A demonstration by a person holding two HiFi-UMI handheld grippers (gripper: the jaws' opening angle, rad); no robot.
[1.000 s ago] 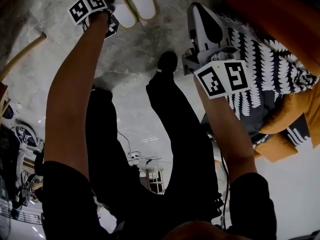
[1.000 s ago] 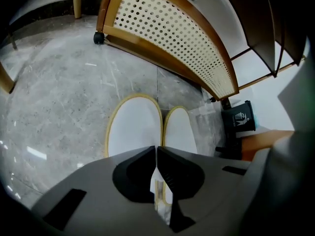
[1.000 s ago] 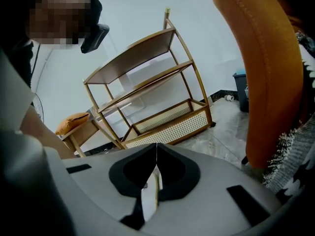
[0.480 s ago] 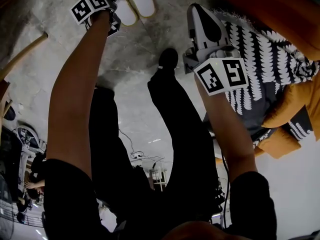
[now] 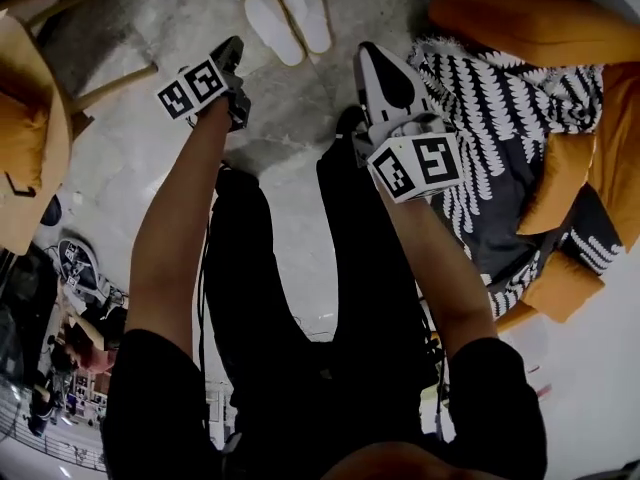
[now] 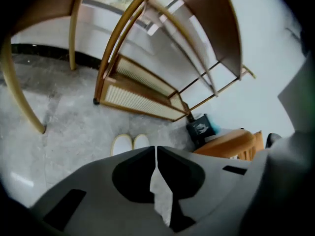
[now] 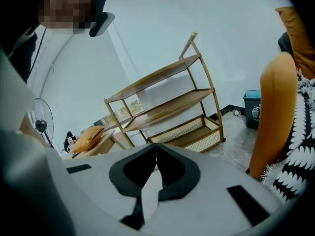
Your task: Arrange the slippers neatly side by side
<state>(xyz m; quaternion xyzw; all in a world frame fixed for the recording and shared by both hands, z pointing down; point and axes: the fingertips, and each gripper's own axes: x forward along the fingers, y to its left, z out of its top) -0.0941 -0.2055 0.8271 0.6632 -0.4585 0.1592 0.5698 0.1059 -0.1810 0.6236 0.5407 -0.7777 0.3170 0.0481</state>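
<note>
Slippers (image 5: 288, 13) lie side by side ahead of our left tongs (image 5: 232, 52), which have lifted clear and just closed on nothing. Our right tongs (image 5: 372, 56), clenched empty, rose too. We judge the arranging done.

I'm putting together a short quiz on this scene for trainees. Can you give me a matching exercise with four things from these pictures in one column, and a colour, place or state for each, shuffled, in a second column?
Things
1. slippers
2. right tool
3. throw
4. shelf rack

Descriptions
A. black with a white leaf pattern
B. wooden, with open tiers
C. white, side by side on the floor
D. jaws together, nothing held

Pairs: 1-C, 2-D, 3-A, 4-B
</note>
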